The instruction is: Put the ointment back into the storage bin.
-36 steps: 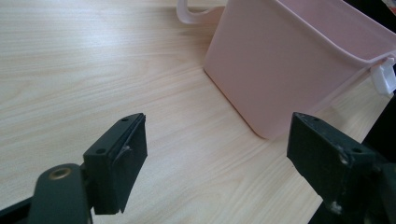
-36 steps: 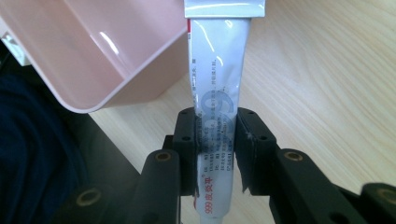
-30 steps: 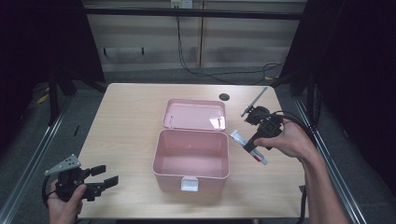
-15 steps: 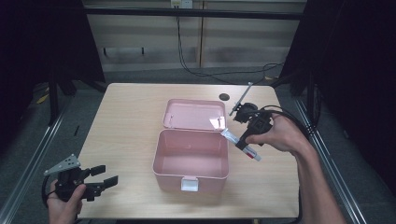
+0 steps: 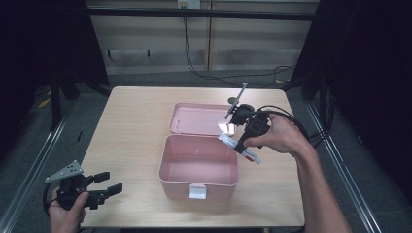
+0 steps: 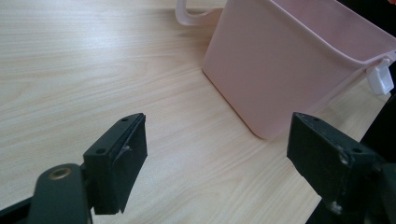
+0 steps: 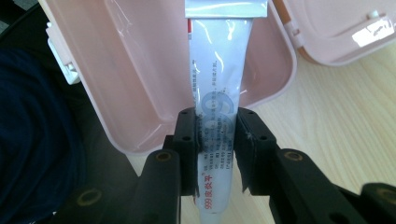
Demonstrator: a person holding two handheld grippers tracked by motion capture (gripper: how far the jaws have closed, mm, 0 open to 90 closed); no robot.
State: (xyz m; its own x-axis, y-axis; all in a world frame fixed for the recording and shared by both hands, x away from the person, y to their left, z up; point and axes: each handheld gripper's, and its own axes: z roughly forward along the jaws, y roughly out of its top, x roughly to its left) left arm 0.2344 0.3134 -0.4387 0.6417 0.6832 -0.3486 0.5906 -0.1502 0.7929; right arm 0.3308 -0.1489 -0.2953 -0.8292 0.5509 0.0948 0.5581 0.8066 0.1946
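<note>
The right gripper (image 7: 216,140) had its jaws clamped on a white tube (image 7: 217,98) of ointment, squeezing it about midway along its length, and held it in the air over the right rim of the open pink box (image 5: 198,170). In the high view the tube (image 5: 241,148) slanted across that rim, one end over the box, the other out over the table (image 5: 131,131). The lid (image 5: 197,119) lay flat behind the box, hinged open.

To land this well, the person would likely want the tube brought fully inside the walls and lowered near the floor before letting go, keeping it level so neither end caught the rim. A drop from this height risked a bounce or a tube leaning on the wall.

The left gripper (image 5: 99,189) sat at the near left corner of the table, jaws wide apart with nothing between them, pointed toward the box side (image 6: 289,70) and its white latch (image 6: 380,79).

The tube's capped end was cut off by the right gripper's body, its print was too small to read in full, and part of the box floor was hidden behind the tube.
</note>
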